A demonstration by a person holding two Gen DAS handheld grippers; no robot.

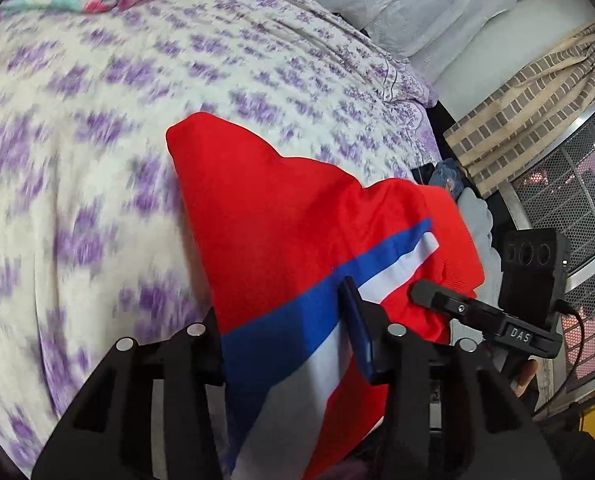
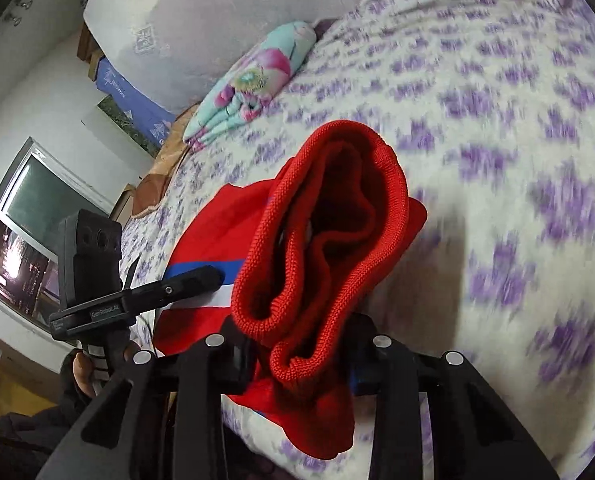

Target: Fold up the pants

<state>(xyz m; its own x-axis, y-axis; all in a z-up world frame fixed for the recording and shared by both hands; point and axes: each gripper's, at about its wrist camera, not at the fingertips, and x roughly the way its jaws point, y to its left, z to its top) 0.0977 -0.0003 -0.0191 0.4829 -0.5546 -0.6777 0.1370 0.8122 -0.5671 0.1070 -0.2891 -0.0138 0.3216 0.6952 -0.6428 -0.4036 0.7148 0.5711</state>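
Right hand-held gripper [image 2: 297, 354] clamped on ribbed waistband of red pants [image 2: 337, 216], blue-and-white stripe, purple-flowered bedspread [image 2: 517, 140] beneath, left hand-held gripper [image 2: 201, 276] alongside, folded floral blanket [image 2: 253, 84] beyond

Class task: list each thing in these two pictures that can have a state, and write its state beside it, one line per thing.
Pants: lifted at one end, gripped by both claws, far end lying on the bed.
Ribbed band: bunched, gaping open.
Left claw: shut on the pants.
Right claw: shut on the ribbed band.
Bed cover: spread flat.
Flowered blanket: folded, lying on the bed.
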